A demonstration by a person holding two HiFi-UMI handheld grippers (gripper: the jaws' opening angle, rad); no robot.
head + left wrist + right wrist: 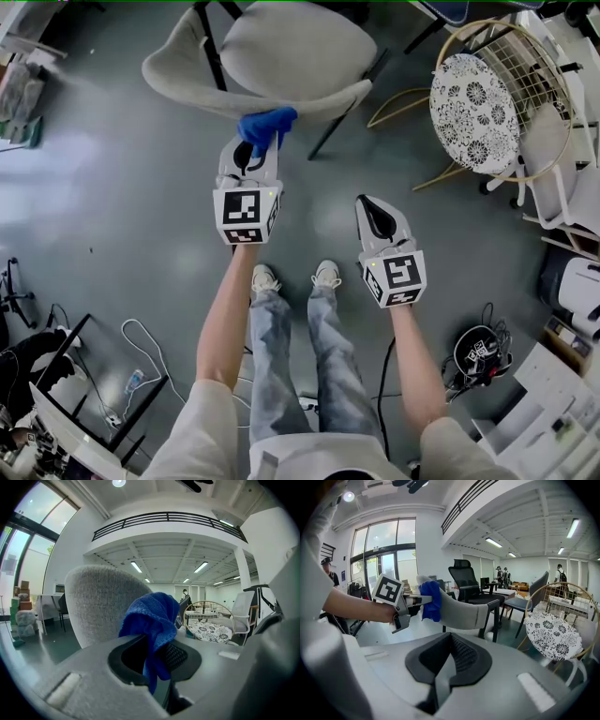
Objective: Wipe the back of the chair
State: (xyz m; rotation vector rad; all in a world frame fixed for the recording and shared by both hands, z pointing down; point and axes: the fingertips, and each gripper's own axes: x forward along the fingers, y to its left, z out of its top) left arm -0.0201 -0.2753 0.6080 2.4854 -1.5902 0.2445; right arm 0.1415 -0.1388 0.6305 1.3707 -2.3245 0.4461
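Note:
A grey upholstered chair [281, 52] stands in front of me at the top of the head view. My left gripper [255, 142] is shut on a blue cloth [265, 125], and the cloth rests against the near edge of the chair's curved back. In the left gripper view the blue cloth [152, 620] bunches up out of the jaws, with the grey chair back [98, 602] just behind it. My right gripper [370, 208] hangs lower and to the right, shut and holding nothing. Its own view shows the left gripper [405, 603] pressing the cloth [430, 601] on the chair [464, 611].
To the right stands a round wire chair with a patterned cushion [478, 108]. Behind the grey chair is a black office chair [464, 581]. Cables and a black device [478, 356] lie on the floor at lower right, a black stand [103, 375] at lower left. My shoes [295, 277] are below the grippers.

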